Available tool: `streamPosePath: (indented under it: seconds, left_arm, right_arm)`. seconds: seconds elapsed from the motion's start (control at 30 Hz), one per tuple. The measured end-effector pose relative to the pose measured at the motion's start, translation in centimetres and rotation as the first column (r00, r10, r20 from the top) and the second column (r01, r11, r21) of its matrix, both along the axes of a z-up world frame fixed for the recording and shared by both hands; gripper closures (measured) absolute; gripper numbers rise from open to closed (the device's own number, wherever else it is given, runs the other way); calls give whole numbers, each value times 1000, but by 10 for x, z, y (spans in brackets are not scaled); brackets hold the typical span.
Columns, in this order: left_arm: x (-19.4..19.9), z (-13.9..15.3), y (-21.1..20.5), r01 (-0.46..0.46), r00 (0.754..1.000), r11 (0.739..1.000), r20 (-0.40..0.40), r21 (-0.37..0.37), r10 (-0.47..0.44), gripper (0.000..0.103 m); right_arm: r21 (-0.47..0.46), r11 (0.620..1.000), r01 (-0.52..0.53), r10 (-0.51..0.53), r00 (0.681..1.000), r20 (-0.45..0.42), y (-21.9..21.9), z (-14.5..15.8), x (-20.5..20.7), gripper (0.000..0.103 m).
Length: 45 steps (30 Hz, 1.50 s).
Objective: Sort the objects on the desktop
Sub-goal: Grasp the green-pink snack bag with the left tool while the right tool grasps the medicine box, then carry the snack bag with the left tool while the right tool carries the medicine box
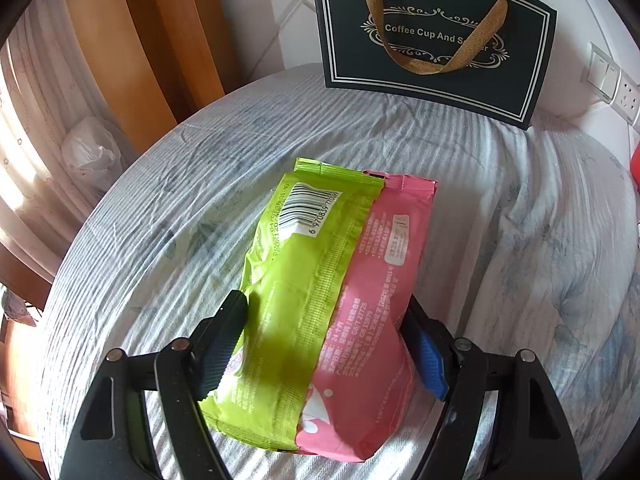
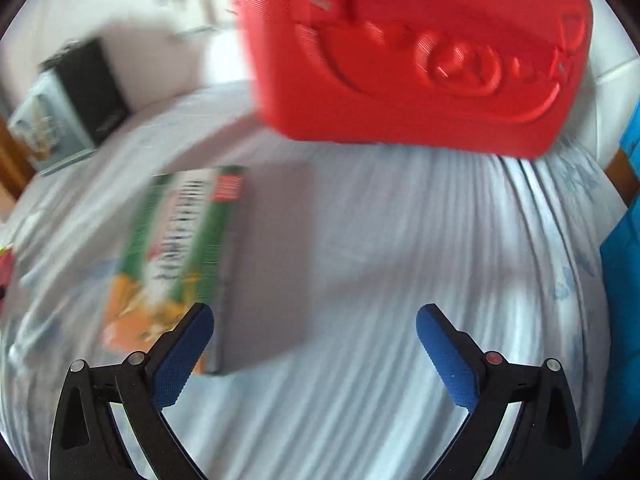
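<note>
Green and pink wrappers are filling our left wrist view: we are gripping the green packet and the pink packet side by side, touching along their long edges, with the left gripper. Its jaws are standing fairly wide, the blue pads pressing on the outer sides of the pair, green against one pad and pink against the other. The packets are stretching away from us above the striped cloth covering the table. At the far edge of the cloth a dark gift bag with gold ribbon handles is standing upright by the wall.

On the other side we are holding the right gripper over bare cloth, its jaws spread wide with nothing between them. A green and orange box, blurred, is lying flat on the cloth just beside one of its fingertips. A red moulded plastic object is filling the upper part of that view; we cannot tell what it is resting on.
</note>
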<state>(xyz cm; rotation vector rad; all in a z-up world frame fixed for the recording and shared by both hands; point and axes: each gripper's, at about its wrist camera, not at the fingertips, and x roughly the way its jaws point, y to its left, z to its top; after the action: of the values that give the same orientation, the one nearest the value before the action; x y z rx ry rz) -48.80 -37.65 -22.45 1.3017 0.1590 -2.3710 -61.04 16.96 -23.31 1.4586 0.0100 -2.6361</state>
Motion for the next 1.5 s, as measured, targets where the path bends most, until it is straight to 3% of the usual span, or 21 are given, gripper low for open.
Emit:
streamPosePath:
  seconds: [0.17, 0.4, 0.6, 0.63, 0.67, 0.8, 1.0, 1.07, 1.17, 1.23, 1.33, 1.43, 1.5]
  left_arm:
    - [1, 1, -2, 0, 1000, 1000, -4, 9, 0, 27]
    - [-2, 1, -8, 6, 1000, 1000, -16, 23, -5, 27]
    - [-18, 2, -15, 21, 1000, 999, -5, 26, -21, 27]
    - [-19, 2, -16, 23, 1000, 999, -8, 28, -23, 29]
    - [-19, 4, -15, 25, 1000, 999, -14, 25, -25, 31]
    - [-7, 18, -3, 40, 998, 999, -51, -21, -41, 53]
    - [21, 26, 3, 55, 998, 998, -26, 30, -54, 56]
    - [34, 27, 2, 58, 998, 998, -11, 39, -58, 51]
    - [42, 27, -2, 57, 998, 998, 18, 8, -57, 31]
    - [40, 30, -8, 57, 998, 998, 15, 12, -57, 22]
    - [29, 26, -18, 77, 996, 995, 36, 60, -79, 16]
    - [13, 12, -24, 100, 988, 993, 115, 60, -106, 16]
    - [4, -3, -30, 108, 980, 988, 157, 110, -125, 11]
  right_arm:
    - [-20, 998, -58, 58, 998, -4, -44, 20, -6, 0]
    - [-30, 999, -16, 19, 995, 95, -78, -2, -47, 0]
    - [43, 999, 8, -14, 988, 154, -91, -21, -53, 2]
    - [63, 998, 5, -14, 988, 152, -89, -20, -51, 13]
    - [85, 996, 2, -14, 990, 140, -90, -17, -48, 15]
    - [63, 998, -10, 2, 991, 137, -91, -7, -37, 15]
    - [27, 999, -19, 17, 997, 76, -87, 33, 16, 15]
    - [7, 999, -32, 31, 995, 90, -88, 39, 36, 15]
    - [4, 998, -67, 66, 991, 117, -96, 38, 56, 15]
    - [-2, 997, -83, 83, 988, 133, -98, 31, 64, 15]
    - [-18, 996, -83, 84, 983, 162, -104, 22, 67, 14]
    - [-14, 997, -81, 83, 983, 165, -116, 7, 69, 13]
    - [0, 997, -75, 74, 984, 165, -119, 1, 61, 2]
